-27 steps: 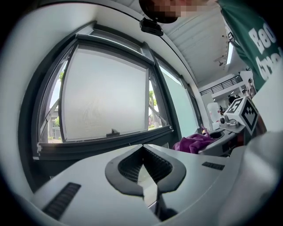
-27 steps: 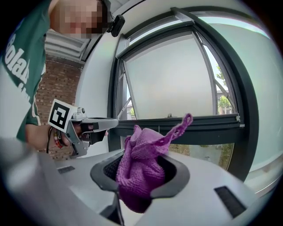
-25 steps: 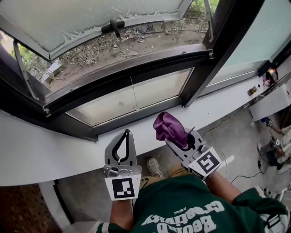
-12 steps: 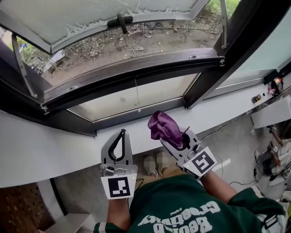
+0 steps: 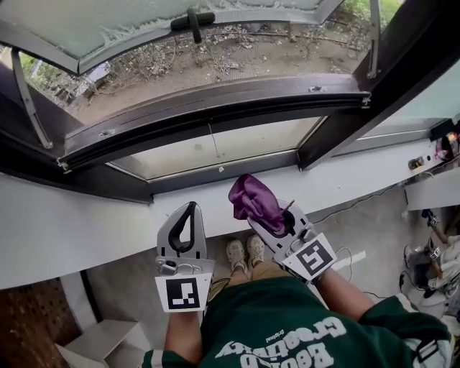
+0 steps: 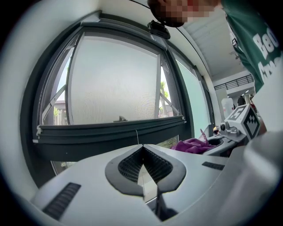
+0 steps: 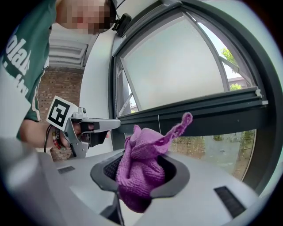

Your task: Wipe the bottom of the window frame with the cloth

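1. White sill [image 5: 65, 230] runs across the scene below a dark window frame [image 5: 215, 100]. A person in a green shirt [image 5: 287, 323] stands at it with both tongs held side by side, their tips over the sill's near edge.
2. Left tongs [image 5: 190, 208]: the jaws are closed tip to tip with nothing between them.
3. Right tongs [image 5: 262, 218]: the jaws are clamped on a bunched purple cloth [image 5: 253, 198], which sticks up out of them with one corner trailing upward.
4. Cloth position: it is above the sill, short of the frame's bottom rail and clear of it. Contact with the sill cannot be determined.
5. Beyond the sill is a fixed lower pane [image 5: 215, 147], then the bottom rail.
6. Farthest is a sash [image 5: 108, 25] swung outward, with a dark handle [image 5: 192, 21], over bare, littered ground [image 5: 215, 57].
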`<state>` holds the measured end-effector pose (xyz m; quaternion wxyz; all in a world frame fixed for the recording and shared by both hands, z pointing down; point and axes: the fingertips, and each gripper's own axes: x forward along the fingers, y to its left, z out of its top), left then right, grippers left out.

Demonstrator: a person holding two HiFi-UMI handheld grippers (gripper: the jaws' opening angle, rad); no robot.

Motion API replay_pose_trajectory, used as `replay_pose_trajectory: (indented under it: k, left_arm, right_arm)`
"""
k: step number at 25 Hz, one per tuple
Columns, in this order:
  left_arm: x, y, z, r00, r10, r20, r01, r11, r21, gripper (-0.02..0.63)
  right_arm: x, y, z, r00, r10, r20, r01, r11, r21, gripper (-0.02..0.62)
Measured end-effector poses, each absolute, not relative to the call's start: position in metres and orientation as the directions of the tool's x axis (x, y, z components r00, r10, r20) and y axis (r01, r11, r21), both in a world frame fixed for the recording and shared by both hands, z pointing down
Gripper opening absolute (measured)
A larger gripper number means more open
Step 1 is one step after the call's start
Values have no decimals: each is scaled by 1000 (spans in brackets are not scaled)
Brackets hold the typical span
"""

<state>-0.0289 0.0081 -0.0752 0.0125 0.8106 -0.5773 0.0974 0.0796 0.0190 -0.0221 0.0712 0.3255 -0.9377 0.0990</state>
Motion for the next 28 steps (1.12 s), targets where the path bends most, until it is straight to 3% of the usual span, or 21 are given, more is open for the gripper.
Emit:
replay_pose_trajectory:
  k: [4,11,16,23,28]
  left_arm:
    - [-27,6,-64,315,-936,158,-948,-317,14,5]
    - [-48,3,-30,267,-946,181,-957,-283,-67,5]
    - [-79,9,-10,306,-937,170,-942,-324,-87,5]
    - [-190,-9,67,346,-924,163,-928,-363,-86,5]
    - [-209,-11,113,383,-903,194,-905,-409,-115,5]
  right_arm:
    - [93,8,-2,-768,-604,212,-640,742,-201,144]
    - [74,6,37,-790,-568,230,-612,749,-253,144]
    - [27,15,53,-812,-544,212,-583,756,-298,144]
    - [-89,0,106,-756,-622,201,-654,711,-258,144]
    - [-128,6,162,-761,-609,223,-647,693,-319,144]
